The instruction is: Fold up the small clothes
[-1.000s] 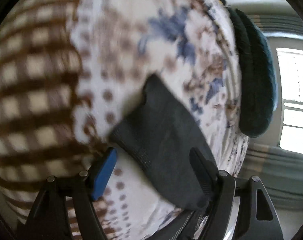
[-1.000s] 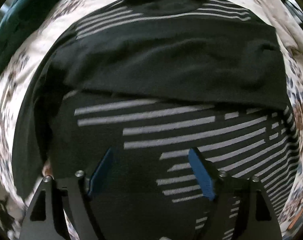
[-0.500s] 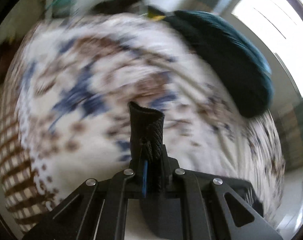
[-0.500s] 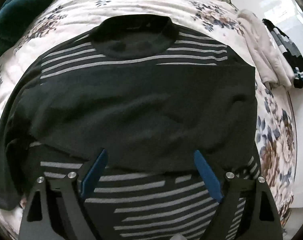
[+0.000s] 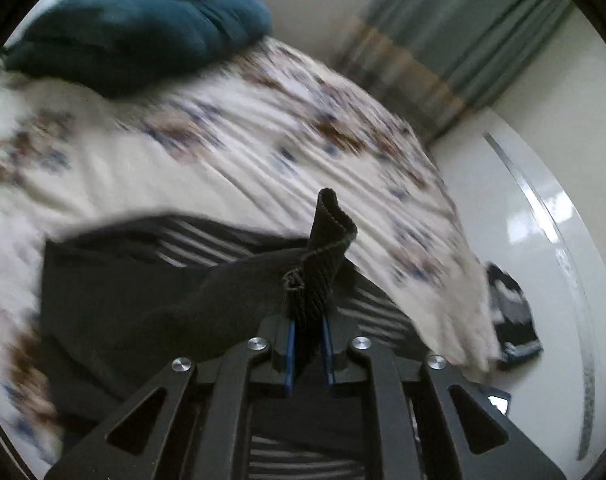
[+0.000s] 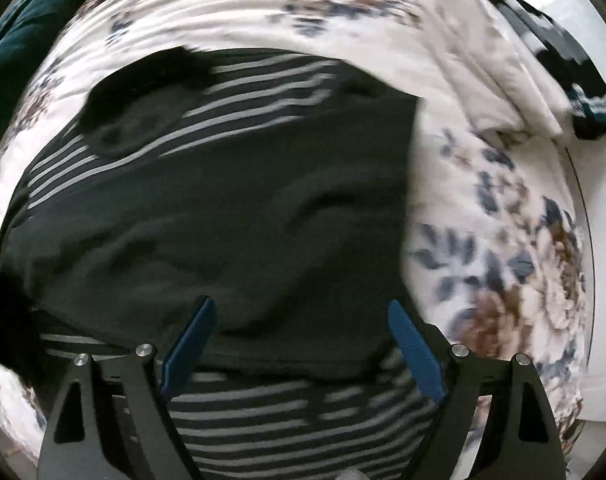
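A black sweater with grey stripes (image 6: 223, 208) lies spread on the floral bedspread (image 6: 503, 248), its collar at the far side and one sleeve folded across the chest. My left gripper (image 5: 308, 344) is shut on the ribbed cuff of the other sleeve (image 5: 323, 256) and holds it lifted over the sweater body (image 5: 143, 280). My right gripper (image 6: 299, 344) is open and empty, hovering over the sweater's lower half.
A dark teal pillow (image 5: 143, 20) lies at the head of the bed, also in the right wrist view (image 6: 11, 60). Folded beige and black-white garments (image 6: 543, 60) sit at the bed's right edge. Green curtains (image 5: 463, 32) hang behind.
My left gripper closed on the sleeve cuff, lifted it and swung it over the sweater. My right gripper drew back from the sweater and shifted slightly, staying open.
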The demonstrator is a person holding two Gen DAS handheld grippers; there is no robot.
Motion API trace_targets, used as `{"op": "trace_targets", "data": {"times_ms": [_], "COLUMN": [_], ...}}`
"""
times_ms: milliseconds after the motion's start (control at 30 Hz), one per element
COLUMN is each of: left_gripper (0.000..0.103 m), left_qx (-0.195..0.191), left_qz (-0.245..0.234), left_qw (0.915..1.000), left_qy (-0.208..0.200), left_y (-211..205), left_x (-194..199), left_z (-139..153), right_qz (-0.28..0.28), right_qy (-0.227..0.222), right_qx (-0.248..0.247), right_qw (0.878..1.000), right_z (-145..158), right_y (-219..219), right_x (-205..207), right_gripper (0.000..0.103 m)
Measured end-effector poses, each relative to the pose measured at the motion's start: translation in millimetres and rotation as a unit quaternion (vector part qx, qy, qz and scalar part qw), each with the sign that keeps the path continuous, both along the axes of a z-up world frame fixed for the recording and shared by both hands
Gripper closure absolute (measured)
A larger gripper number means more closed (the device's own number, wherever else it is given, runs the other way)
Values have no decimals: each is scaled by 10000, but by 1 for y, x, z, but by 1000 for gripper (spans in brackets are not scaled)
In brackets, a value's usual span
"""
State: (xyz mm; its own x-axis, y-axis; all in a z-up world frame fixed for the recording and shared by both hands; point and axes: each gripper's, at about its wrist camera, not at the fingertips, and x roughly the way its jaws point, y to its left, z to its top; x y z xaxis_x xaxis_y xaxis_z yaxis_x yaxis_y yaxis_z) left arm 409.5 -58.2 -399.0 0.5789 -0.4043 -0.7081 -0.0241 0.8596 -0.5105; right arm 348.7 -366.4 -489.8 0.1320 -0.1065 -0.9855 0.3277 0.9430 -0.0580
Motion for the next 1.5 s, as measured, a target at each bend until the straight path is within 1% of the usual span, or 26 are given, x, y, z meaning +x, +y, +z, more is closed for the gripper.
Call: {"op": "trace_targets", "data": {"times_ms": [33,100,167,200,233,267,300,333,433,533,567,633,700,733,767,800,833,867,900,933,1000,1067,1200,1300,1400,1500], "left_gripper": [91,87,75,53,17,5,1,1,1,1,1,1,1,1,1,1,1,1,1,1,1,1,1,1,1,1], "left_qx": [-99,-51,92,226,457,611,739,853,1241,1519,1607,1886,2106,2153,2226,2293,2352,2397,2438,2489,2521,2471,2227,2081,2131,2356], "left_qz": [-109,-190,-111,-43,27,78,154,270,670,1192,1369,1675,1860,1914,1987,2038,2066,2073,2078,2084,2064,1995,1743,1459,1034,695], "left_qw": [9998,9996,9999,9996,9986,9977,9965,9952,9897,9812,9774,9676,9592,9568,9534,9504,9481,9466,9453,9437,9430,9455,9553,9627,9670,9651], "left_qy": [93,178,-2,-133,-260,-296,-348,-401,-263,-72,-19,129,315,378,452,507,551,589,620,645,676,727,864,926,936,909], "left_y": [-18,-39,-40,-36,-27,-16,-5,11,62,115,131,161,179,186,193,198,202,204,204,204,202,198,185,167,142,124], "left_x": [1,0,-5,-8,-10,-2,-5,-7,-12,-25,-30,-42,-50,-54,-59,-62,-65,-67,-67,-67,-65,-60,-39,-18,11,36], "left_z": [-5,-7,-2,1,5,3,3,4,0,-5,-7,-14,-24,-28,-32,-34,-37,-39,-41,-43,-46,-51,-64,-77,-94,-106], "right_qz": [-52,-192,-368,-455,-591,-653,-683,-684,-600,-364,-240,-113,48,100,165,232,285,394,403,382,410,340,-8,-246,-438,-534], "right_qy": [6,14,44,28,-42,-119,-199,-273,-426,-408,-344,-276,-224,-167,-39,75,138,155,22,-130,-488,-755,-861,-785,-649,-480], "right_qx": [22,172,367,436,537,625,709,779,1094,1733,1932,2061,2236,2273,2199,2113,2048,1763,1554,1416,1249,1105,903,642,365,244], "right_qw": [10000,9997,9986,9980,9968,9958,9949,9942,9913,9833,9803,9781,9744,9736,9754,9771,9783,9834,9870,9891,9901,9904,9922,9945,9963,9971], "right_z": [1,4,7,8,13,16,20,24,32,25,17,3,-17,-27,-38,-51,-59,-63,-58,-52,-29,-3,26,32,26,11], "right_y": [-10,-35,-56,-64,-72,-77,-79,-78,-64,-35,-21,-6,15,23,32,41,48,57,60,60,58,45,-2,-46,-79,-99], "right_x": [-3,-11,-20,-23,-27,-28,-28,-27,-17,5,17,34,55,64,75,84,89,94,93,92,83,71,56,48,45,44], "right_gripper": [13,13,13,13,13,13,13,13,13,13,13,13,14,14,21,44,57,91,99,99,100,100,100,100,100,100]}}
